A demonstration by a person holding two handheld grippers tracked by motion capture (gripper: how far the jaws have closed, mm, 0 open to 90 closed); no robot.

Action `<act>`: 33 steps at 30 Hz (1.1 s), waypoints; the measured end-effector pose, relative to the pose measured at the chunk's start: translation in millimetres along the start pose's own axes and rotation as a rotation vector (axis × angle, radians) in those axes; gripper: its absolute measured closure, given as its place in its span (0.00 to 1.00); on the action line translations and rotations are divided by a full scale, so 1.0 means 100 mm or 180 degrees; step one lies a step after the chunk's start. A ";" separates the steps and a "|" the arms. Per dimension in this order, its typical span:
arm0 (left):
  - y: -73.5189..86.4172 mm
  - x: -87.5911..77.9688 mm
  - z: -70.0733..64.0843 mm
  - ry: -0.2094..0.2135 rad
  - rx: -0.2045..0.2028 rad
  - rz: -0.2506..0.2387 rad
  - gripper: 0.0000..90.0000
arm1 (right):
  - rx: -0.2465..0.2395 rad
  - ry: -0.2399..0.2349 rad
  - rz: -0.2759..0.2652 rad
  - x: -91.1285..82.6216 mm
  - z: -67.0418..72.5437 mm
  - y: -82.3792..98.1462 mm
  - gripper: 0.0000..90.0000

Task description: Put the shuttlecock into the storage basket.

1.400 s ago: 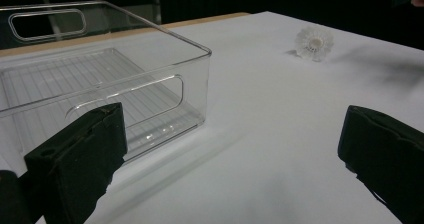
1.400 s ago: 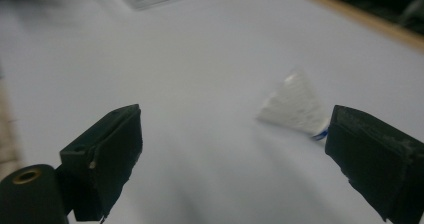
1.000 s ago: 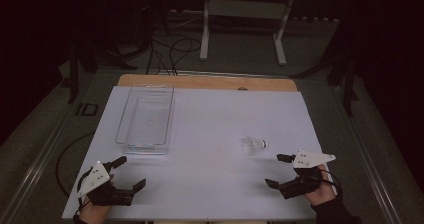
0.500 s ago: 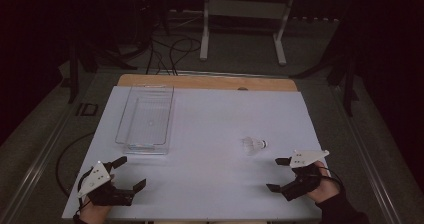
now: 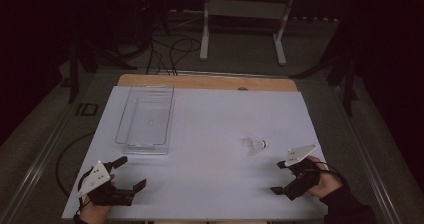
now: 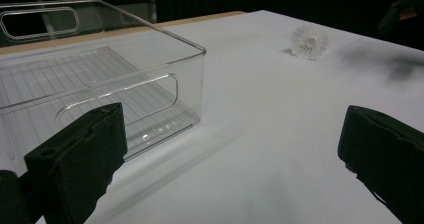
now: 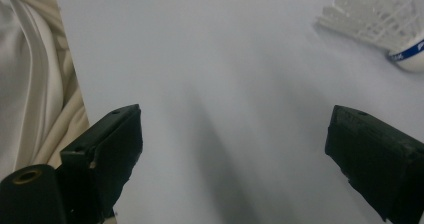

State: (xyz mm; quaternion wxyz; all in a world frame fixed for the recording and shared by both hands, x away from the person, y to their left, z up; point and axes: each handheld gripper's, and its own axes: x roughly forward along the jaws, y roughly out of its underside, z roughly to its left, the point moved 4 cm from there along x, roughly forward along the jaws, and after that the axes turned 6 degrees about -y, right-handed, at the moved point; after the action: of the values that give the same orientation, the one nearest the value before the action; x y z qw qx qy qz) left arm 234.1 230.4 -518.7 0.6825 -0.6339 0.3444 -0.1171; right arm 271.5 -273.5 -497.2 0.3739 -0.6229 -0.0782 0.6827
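since a second ago my right tongs point(image 5: 281, 177) have slid a little back toward me along the near right edge of the white surface point(image 5: 210, 134), while my left tongs point(image 5: 131, 172) have kept their place at the near left corner. both pairs stand wide apart with nothing between them. the small white feathered shuttlecock with a blue band round its cork point(image 5: 254, 144) lies on its side on the surface, near the right tongs but apart from them, just ahead and to their left; in the right gripper view it sits at the upper right, beyond the jaw tips point(image 7: 395, 21). the clear plastic rectangular bin with cut-out handles point(image 5: 146, 120) stands upright on the left half of the surface, ahead of my left tongs, well apart from the shuttlecock.
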 end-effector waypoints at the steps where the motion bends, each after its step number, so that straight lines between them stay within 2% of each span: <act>1: 0.00 0.00 0.00 0.0003 -0.0002 -0.0002 0.00 | 0.0037 0.0004 0.0013 0.00 -0.01 0.00 0.09; 3: 0.00 0.00 0.00 0.0007 -0.0001 -0.0001 0.00 | 0.0119 -0.0010 0.0033 -0.01 -0.04 0.00 0.09; 5: 0.00 0.00 0.00 0.0009 0.0001 0.0002 0.00 | 0.0125 0.0014 0.0073 -0.02 -0.06 -0.01 0.09; 10: 0.00 0.01 -0.01 0.0016 -0.0004 0.0005 0.00 | 0.0108 0.0002 0.0243 -0.04 -0.10 -0.02 0.09; 12: 0.00 0.01 -0.01 0.0014 0.0001 0.0006 0.00 | 0.0052 -0.0007 0.0328 -0.04 -0.12 -0.01 0.09; 17: 0.00 0.01 -0.01 0.0022 0.0002 0.0005 0.00 | 0.0022 -0.0211 0.0419 -0.04 -0.14 -0.01 0.09; 23: 0.00 0.01 -0.01 0.0029 -0.0001 0.0012 0.00 | -0.0099 -0.0222 0.0543 -0.03 -0.17 -0.03 0.09; 27: 0.00 0.01 -0.01 0.0032 0.0008 0.0019 0.00 | -0.0141 -0.0170 0.0621 -0.03 -0.19 -0.07 0.09; 30: 0.01 0.01 -0.02 0.0036 0.0008 0.0023 0.00 | -0.0082 -0.0195 0.0752 -0.02 -0.20 -0.08 0.09; 33: 0.01 0.01 -0.02 0.0040 0.0006 0.0023 0.00 | -0.0115 -0.0141 0.0852 -0.01 -0.22 -0.11 0.09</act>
State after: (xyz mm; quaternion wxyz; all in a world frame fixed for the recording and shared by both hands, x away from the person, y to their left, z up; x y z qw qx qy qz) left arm 233.9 228.1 -519.7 0.6813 -0.6313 0.3509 -0.1190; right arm 295.6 -273.9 -495.2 0.2664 -0.6192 -0.0149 0.7385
